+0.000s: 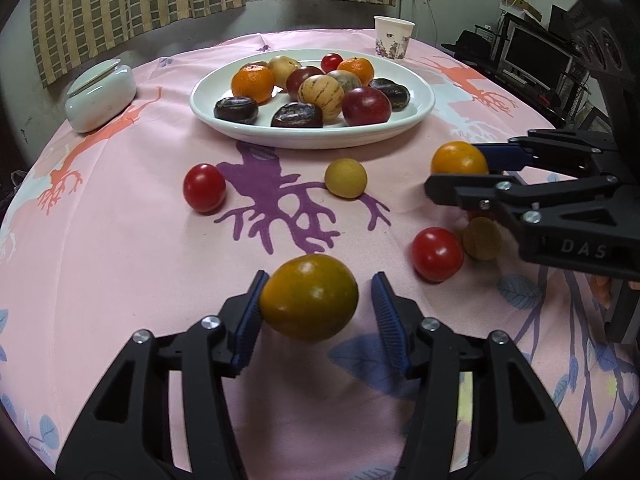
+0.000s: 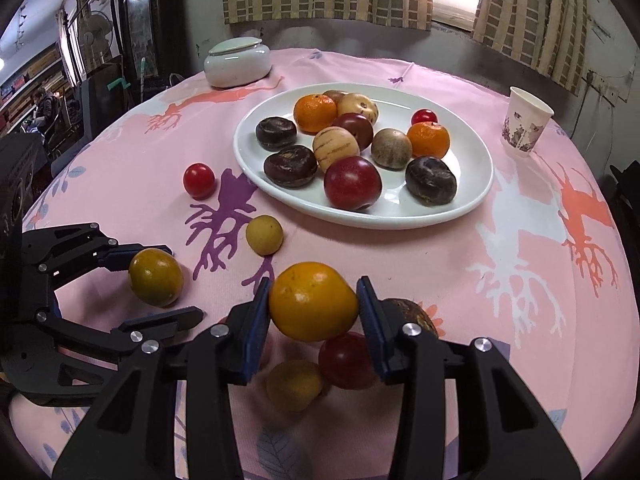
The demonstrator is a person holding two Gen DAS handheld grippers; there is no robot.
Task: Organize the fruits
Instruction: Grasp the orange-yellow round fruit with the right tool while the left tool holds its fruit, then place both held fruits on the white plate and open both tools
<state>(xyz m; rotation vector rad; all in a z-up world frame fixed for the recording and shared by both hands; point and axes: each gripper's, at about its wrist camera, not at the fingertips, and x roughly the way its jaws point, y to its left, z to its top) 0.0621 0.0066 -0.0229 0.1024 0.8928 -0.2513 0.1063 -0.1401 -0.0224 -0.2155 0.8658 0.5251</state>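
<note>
On the pink tablecloth a white plate [image 1: 312, 138] [image 2: 360, 218] holds several fruits. My left gripper [image 1: 320, 278] [image 2: 185, 281] is open around a greenish-orange fruit [image 1: 310, 300] [image 2: 156, 277] that sits on the cloth. One pad touches it and a gap shows at the other pad. My right gripper [image 2: 314, 282] [image 1: 454, 168] is shut on an orange fruit [image 2: 312, 308] [image 1: 459, 159], held just above a red tomato [image 2: 346, 360] [image 1: 437, 254] and a yellow fruit [image 2: 294, 386] [image 1: 482, 238].
A red tomato [image 1: 204, 187] [image 2: 199, 180] and a small yellow fruit [image 1: 345, 178] [image 2: 264, 235] lie loose before the plate. A brown fruit [image 2: 416, 314] hides behind my right finger. A paper cup [image 1: 393, 36] and a white lidded jar [image 1: 100, 94] stand near the far edge.
</note>
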